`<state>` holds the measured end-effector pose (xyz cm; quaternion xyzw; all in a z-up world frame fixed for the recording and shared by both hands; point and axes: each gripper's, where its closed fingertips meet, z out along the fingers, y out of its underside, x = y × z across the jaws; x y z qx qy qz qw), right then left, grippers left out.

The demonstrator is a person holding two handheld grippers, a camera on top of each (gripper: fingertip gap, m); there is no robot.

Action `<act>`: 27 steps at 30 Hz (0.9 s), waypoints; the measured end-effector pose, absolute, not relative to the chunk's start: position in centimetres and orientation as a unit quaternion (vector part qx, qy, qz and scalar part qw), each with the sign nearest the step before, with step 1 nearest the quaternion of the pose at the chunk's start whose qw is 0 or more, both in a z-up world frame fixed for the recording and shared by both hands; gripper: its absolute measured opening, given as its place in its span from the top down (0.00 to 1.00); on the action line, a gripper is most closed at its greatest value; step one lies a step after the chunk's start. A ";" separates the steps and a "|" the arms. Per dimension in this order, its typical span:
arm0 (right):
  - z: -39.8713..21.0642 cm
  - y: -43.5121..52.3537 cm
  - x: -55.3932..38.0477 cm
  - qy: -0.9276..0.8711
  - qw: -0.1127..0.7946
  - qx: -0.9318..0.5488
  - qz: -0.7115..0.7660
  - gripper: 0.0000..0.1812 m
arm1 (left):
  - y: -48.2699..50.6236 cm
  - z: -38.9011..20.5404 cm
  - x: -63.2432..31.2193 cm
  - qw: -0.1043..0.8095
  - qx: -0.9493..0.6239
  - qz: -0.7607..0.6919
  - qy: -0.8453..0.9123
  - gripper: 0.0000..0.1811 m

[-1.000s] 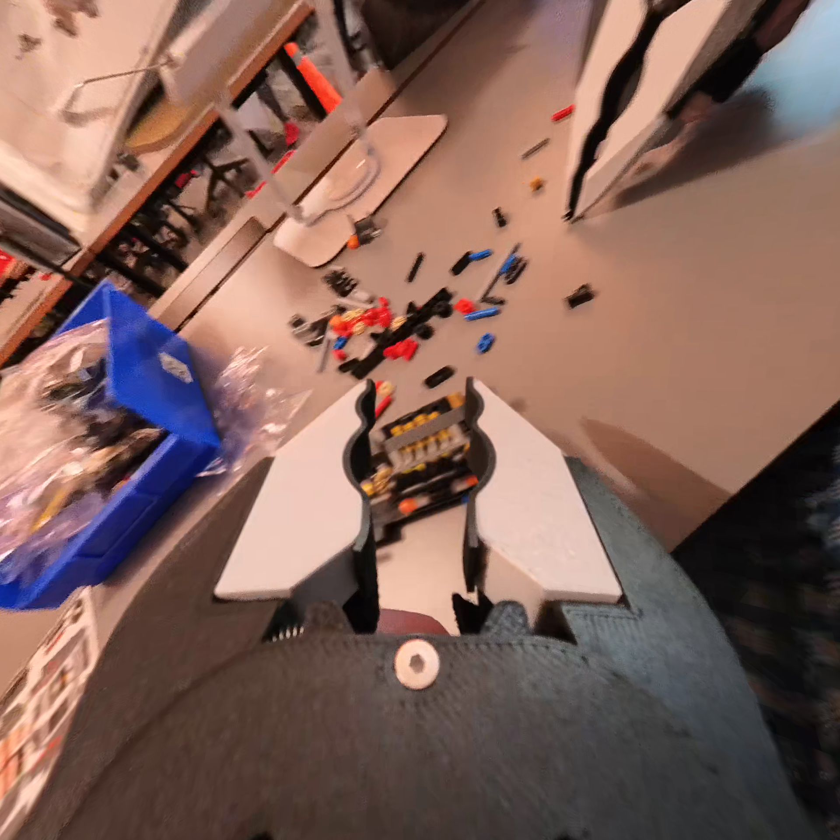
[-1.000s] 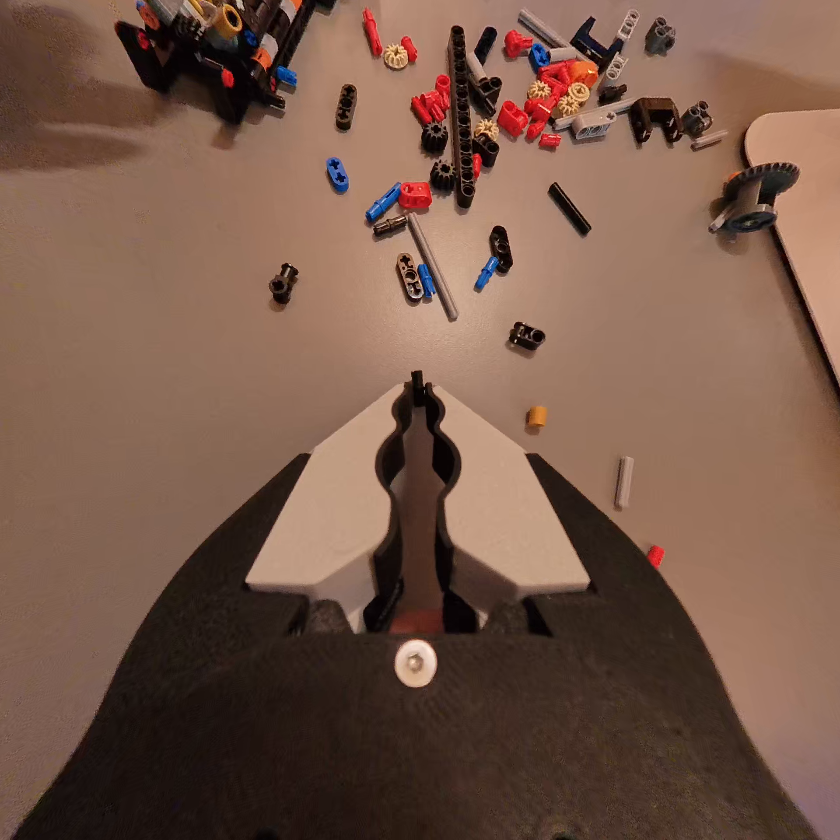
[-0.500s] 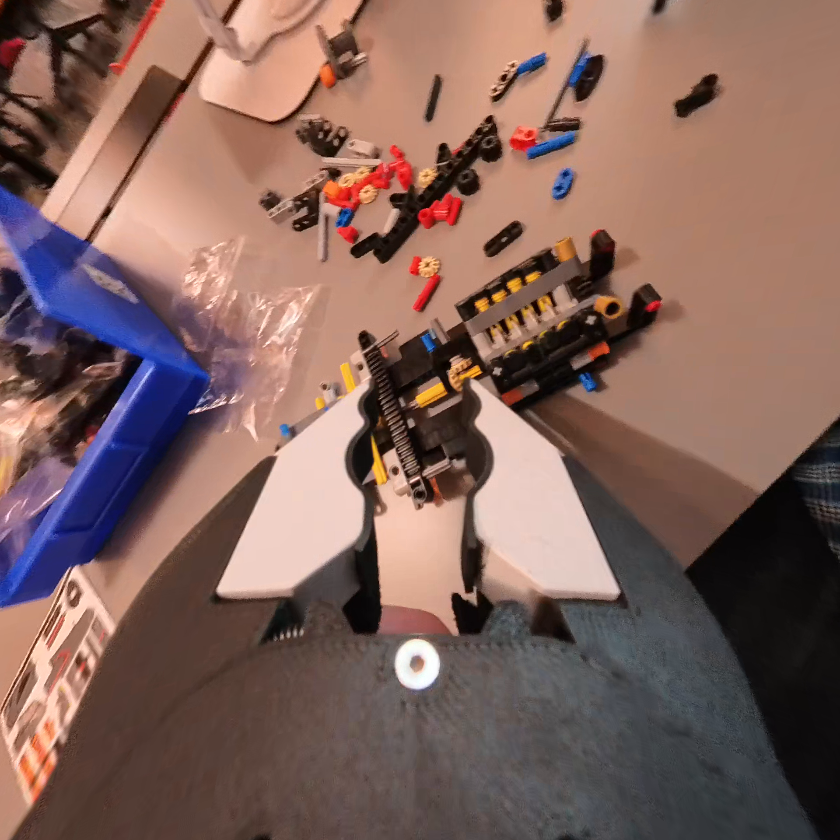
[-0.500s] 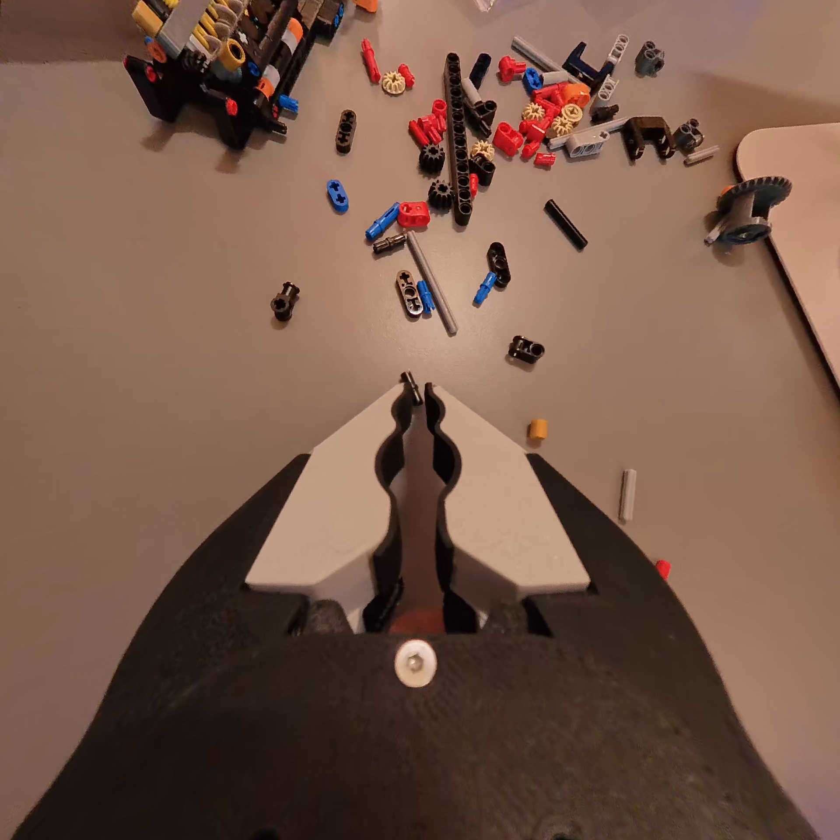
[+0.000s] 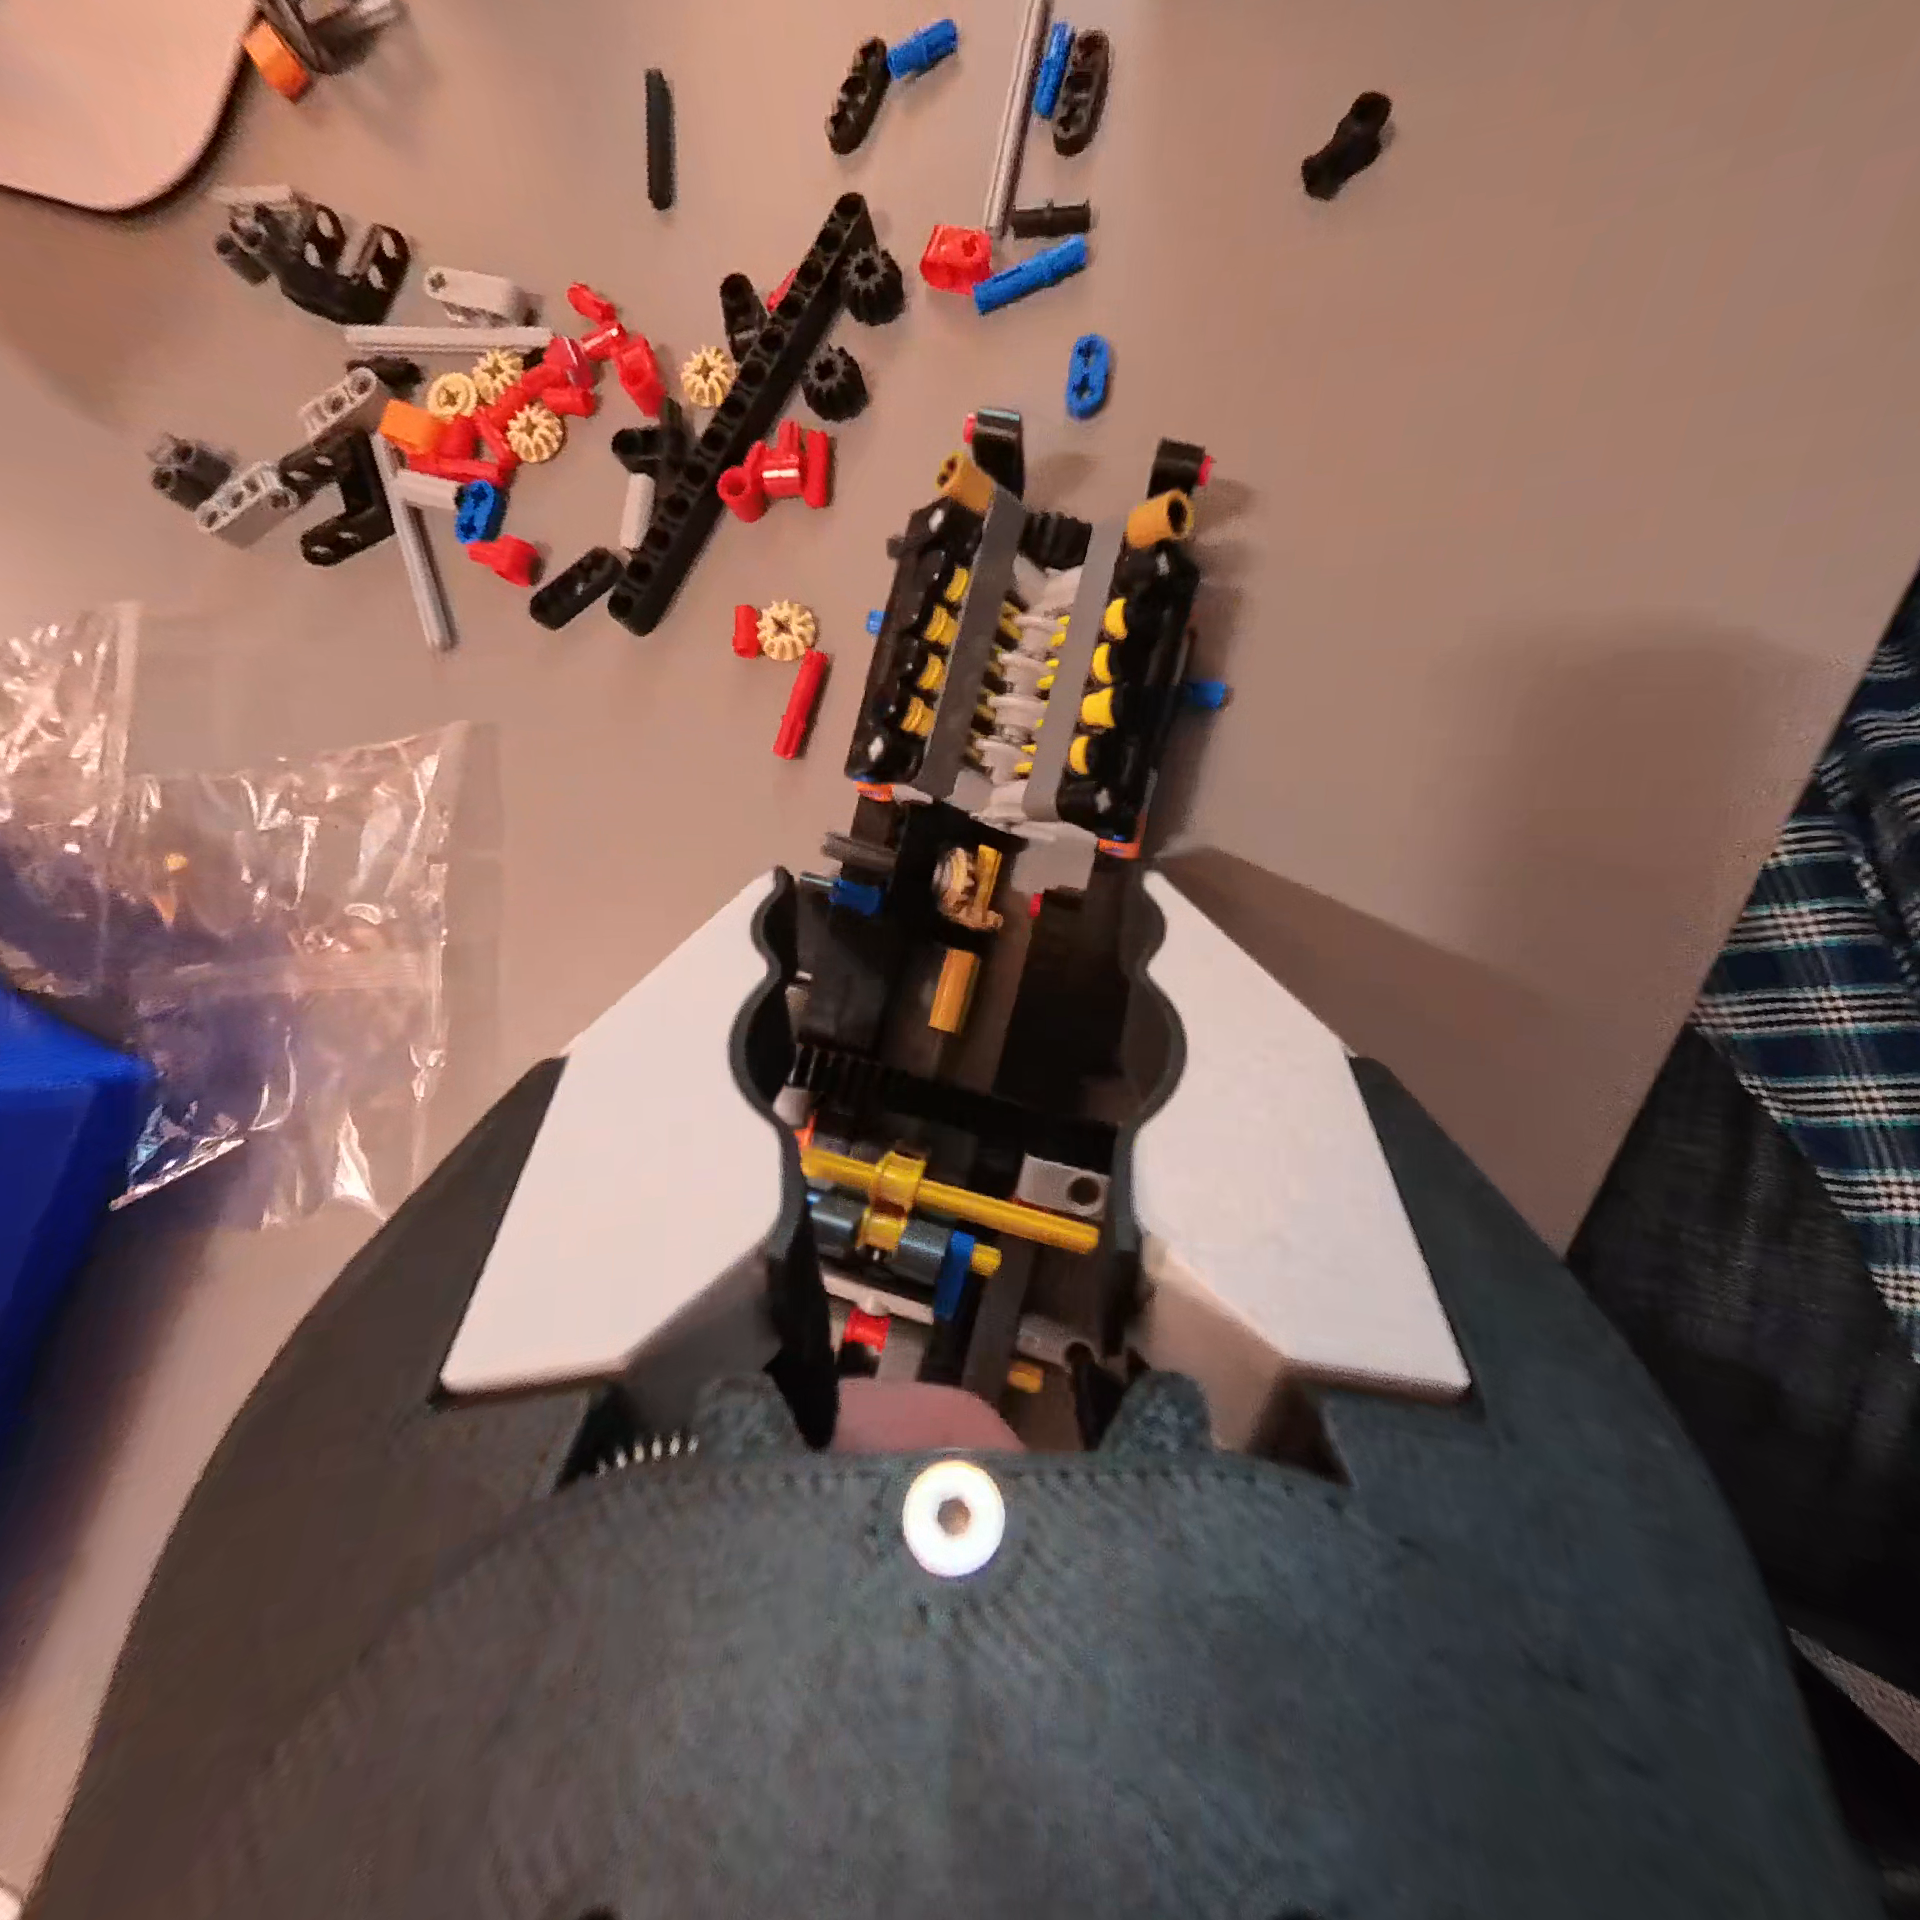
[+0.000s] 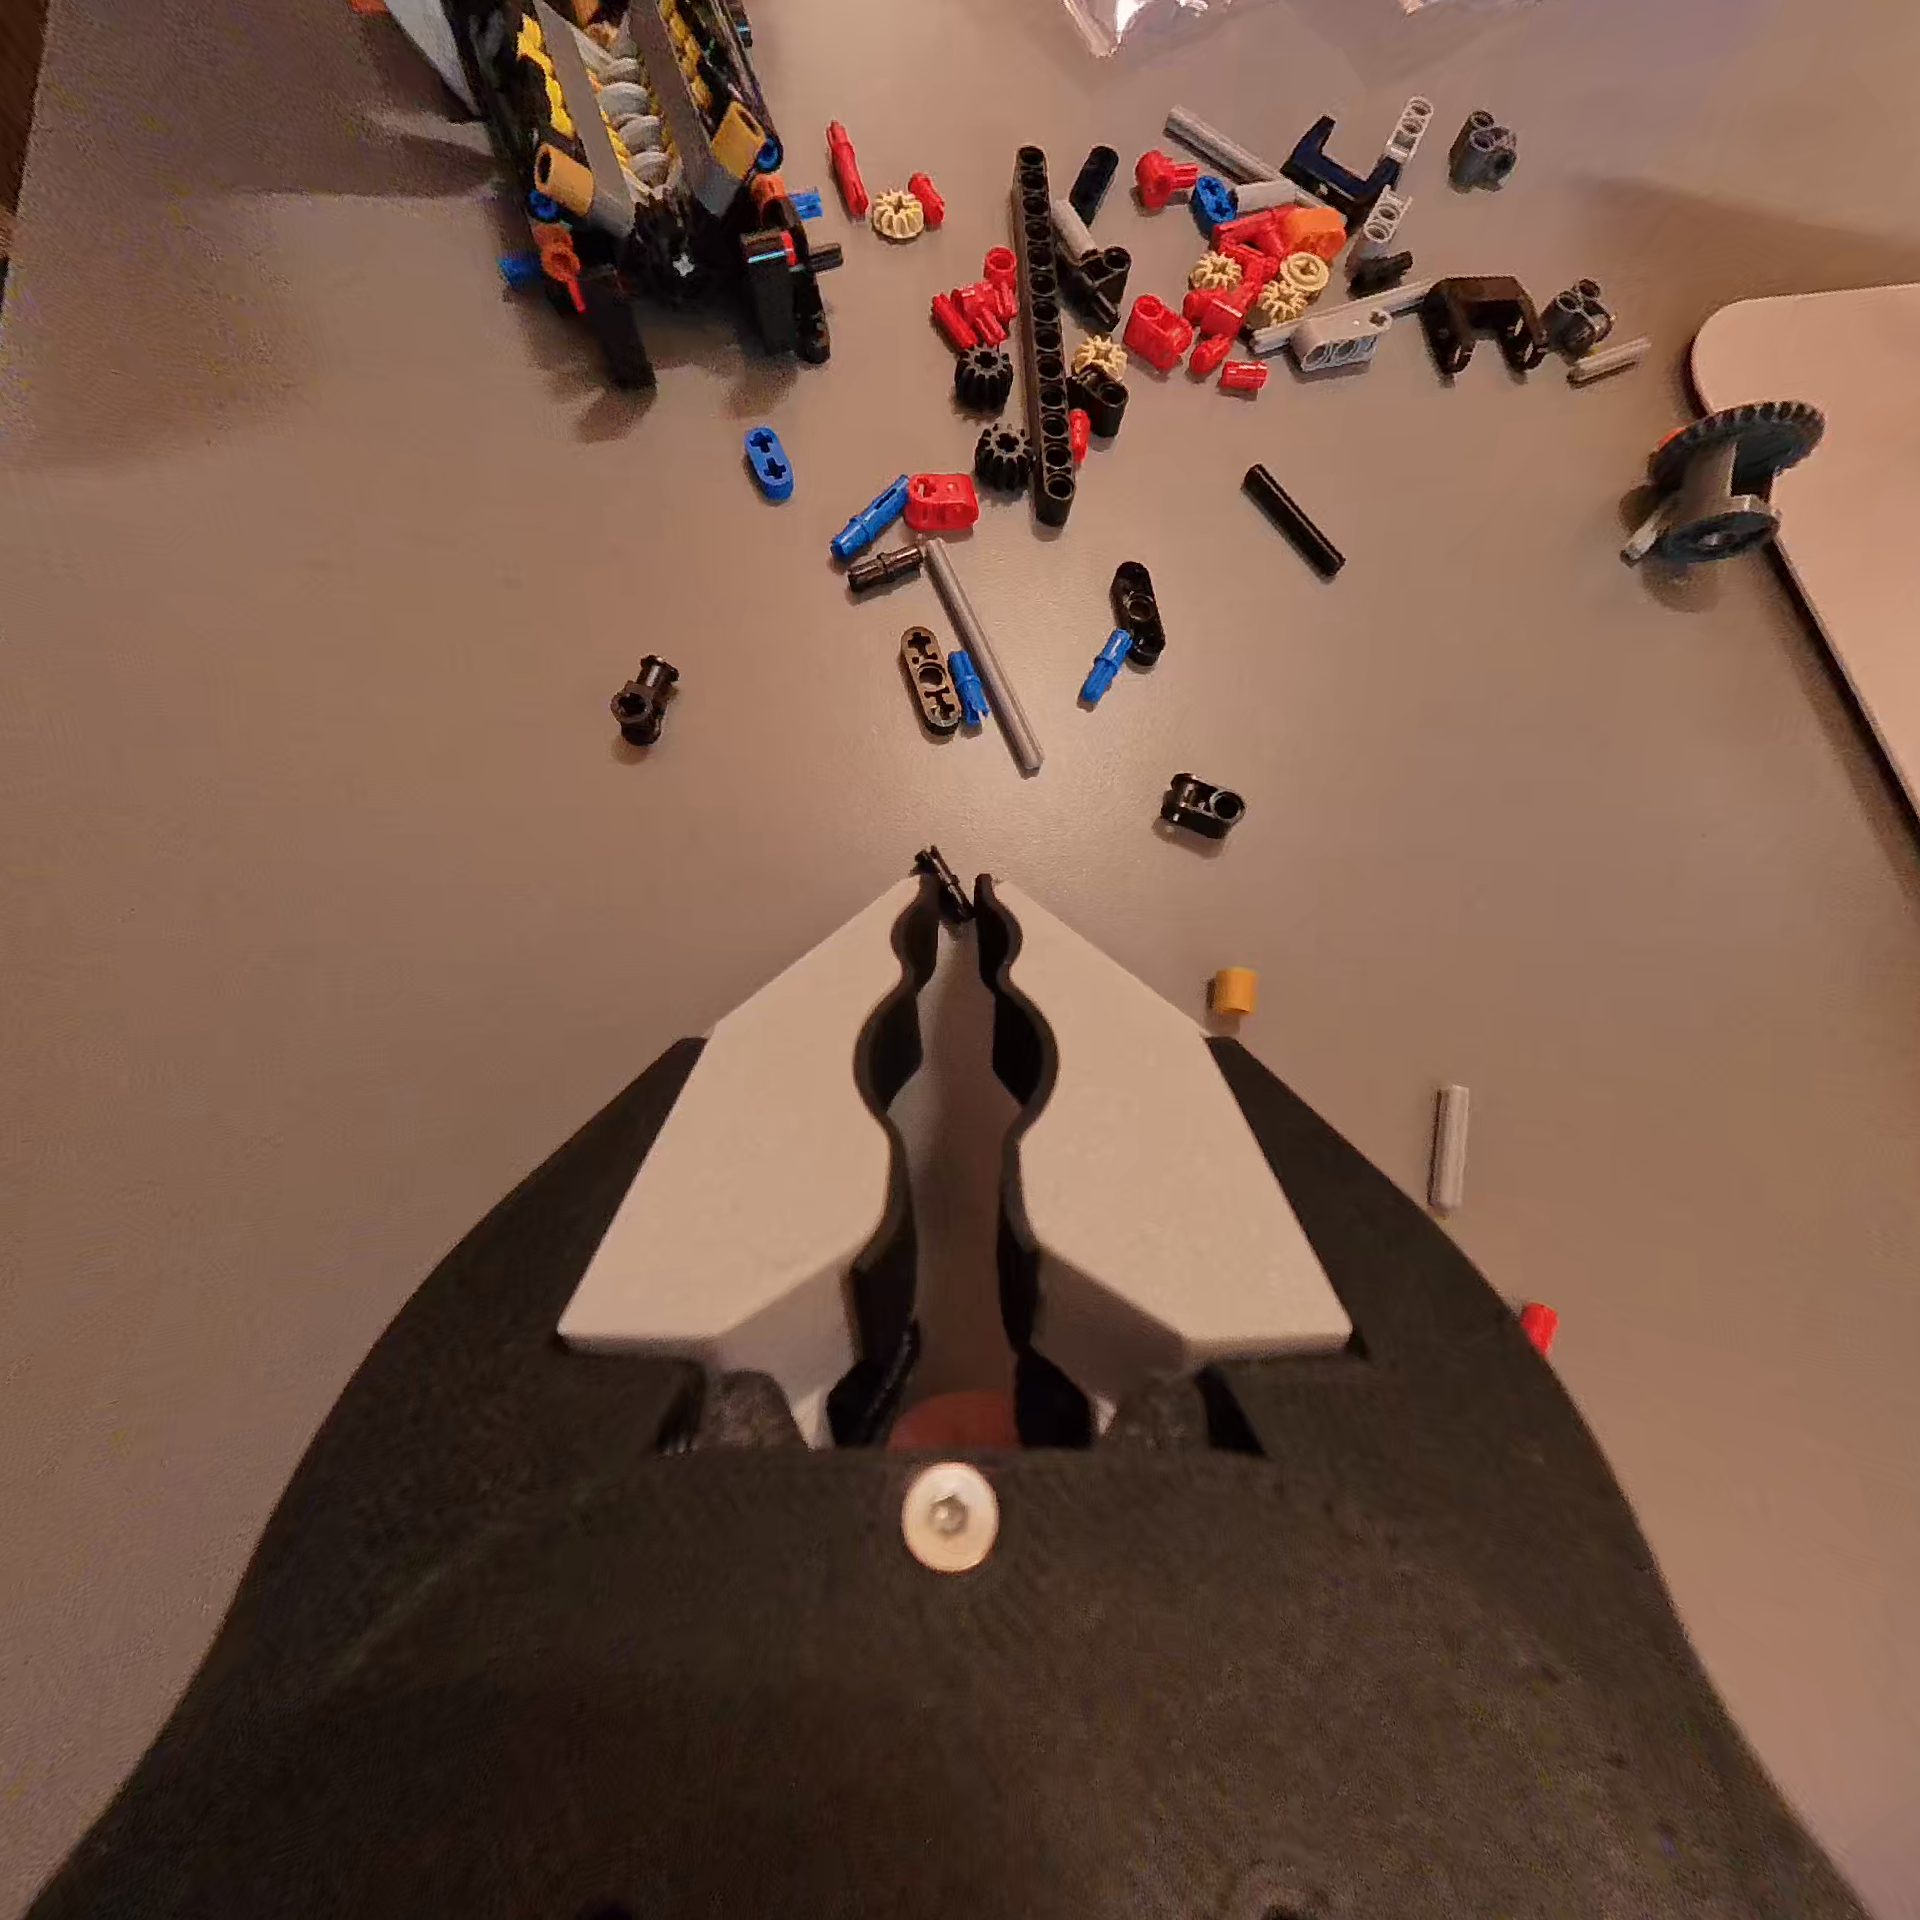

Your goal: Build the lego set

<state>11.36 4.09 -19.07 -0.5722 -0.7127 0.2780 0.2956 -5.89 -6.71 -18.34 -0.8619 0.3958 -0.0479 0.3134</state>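
The partly built lego model [image 5: 1023,665], black with grey rails and yellow pistons, lies lengthwise between the fingers of my left gripper [image 5: 961,883]. Both fingers press its rear sides, so the gripper is shut on it. Its front end also shows at the top left of the right wrist view [image 6: 644,156]. My right gripper [image 6: 951,883] hovers over bare table, nearly shut, pinching a small black pin [image 6: 940,871] at its tips. Loose parts [image 6: 1143,291] lie beyond it, among them a long black beam [image 6: 1042,332].
A blue bin [image 5: 42,1143] and clear plastic bags [image 5: 260,935] lie left of the model. A person's plaid clothing [image 5: 1818,935] is past the table edge on the right. A tan board [image 6: 1829,416] with a gear piece [image 6: 1725,478] sits at the right. An orange bush [image 6: 1233,989] and a grey pin [image 6: 1447,1143] lie near my right gripper. Tip to tip, the grippers are about 20 centimetres apart. My left tips are about 25 centimetres from the orange bush [image 6: 1233,989], my right tips only 5 centimetres.
My left gripper moved down over the model and closed on its rear; the model turned to point at my right gripper. The black pin tilted in my right gripper's tips.
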 end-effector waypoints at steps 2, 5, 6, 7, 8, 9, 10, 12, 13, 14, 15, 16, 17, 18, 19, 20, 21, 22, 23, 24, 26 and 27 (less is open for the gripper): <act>-19.1 4.1 11.4 -0.712 0.296 -0.572 0.279 0.97 | -6.7 -18.5 -5.7 0.313 -0.863 -0.056 0.393 0.68; -19.1 4.1 11.4 -0.711 0.297 -0.572 0.280 0.97 | -6.7 -18.4 -5.6 0.320 -0.862 -0.050 0.390 0.70; -19.1 4.1 11.4 -0.711 0.297 -0.572 0.281 0.97 | -6.6 -18.4 -5.6 0.323 -0.861 -0.044 0.390 0.71; -19.1 4.1 11.4 -0.711 0.297 -0.572 0.281 0.97 | -6.6 -18.4 -5.6 0.326 -0.860 -0.038 0.390 0.71; -19.1 4.1 11.4 -0.711 0.298 -0.572 0.282 0.97 | -6.6 -18.3 -5.6 0.329 -0.859 -0.032 0.391 0.71; -19.0 4.1 11.4 -0.710 0.299 -0.571 0.282 0.97 | -6.6 -18.2 -5.7 0.335 -0.857 -0.024 0.390 0.73; -19.0 4.1 11.4 -0.710 0.299 -0.571 0.283 0.97 | -6.5 -18.0 -5.9 0.342 -0.856 -0.011 0.388 0.78; -18.9 4.1 11.4 -0.709 0.300 -0.571 0.283 0.97 | -6.6 -18.0 -5.8 0.347 -0.854 -0.002 0.388 0.79; -18.9 4.1 11.4 -0.709 0.301 -0.571 0.283 0.97 | -6.7 -18.0 -5.8 0.349 -0.852 0.006 0.389 0.79; -18.9 4.1 11.4 -0.709 0.301 -0.571 0.284 0.97 | -6.7 -18.0 -5.7 0.351 -0.851 0.013 0.391 0.79; -18.9 4.1 11.4 -0.709 0.301 -0.572 0.284 0.97 | -6.7 -18.0 -5.7 0.355 -0.848 0.022 0.393 0.79; -19.0 4.1 11.4 -0.709 0.301 -0.571 0.284 0.97 | -6.7 -18.0 -5.7 0.357 -0.846 0.031 0.394 0.80; -19.0 4.1 11.5 -0.709 0.301 -0.571 0.284 0.97 | -6.7 -18.0 -5.7 0.360 -0.844 0.041 0.396 0.80; -19.0 4.2 11.5 -0.709 0.301 -0.571 0.284 0.97 | -6.7 -18.0 -5.8 0.363 -0.840 0.053 0.399 0.81; -18.9 4.1 11.5 -0.708 0.302 -0.571 0.284 0.97 | -6.7 -17.9 -5.8 0.366 -0.837 0.063 0.401 0.81; -18.9 4.2 11.5 -0.708 0.303 -0.571 0.284 0.97 | -6.8 -17.9 -5.8 0.369 -0.837 0.070 0.399 0.81; -18.9 4.2 11.5 -0.708 0.303 -0.571 0.285 0.97 | -6.8 -17.8 -5.8 0.372 -0.836 0.074 0.395 0.81; -18.9 4.2 11.5 -0.708 0.303 -0.571 0.285 0.97 | -6.9 -17.8 -5.8 0.375 -0.836 0.079 0.393 0.81; -18.9 4.1 11.5 -0.708 0.303 -0.571 0.285 0.97 | -7.0 -17.7 -5.7 0.379 -0.834 0.083 0.392 0.82; -18.9 4.1 11.5 -0.708 0.303 -0.570 0.285 0.97 | -7.2 -17.7 -5.7 0.381 -0.833 0.085 0.391 0.82; -18.9 4.1 11.5 -0.709 0.304 -0.569 0.285 0.97 | -7.5 -17.5 -5.6 0.383 -0.834 0.087 0.389 0.83; -18.9 4.0 11.5 -0.709 0.304 -0.569 0.286 0.97 | -7.7 -17.6 -5.6 0.382 -0.834 0.088 0.388 0.82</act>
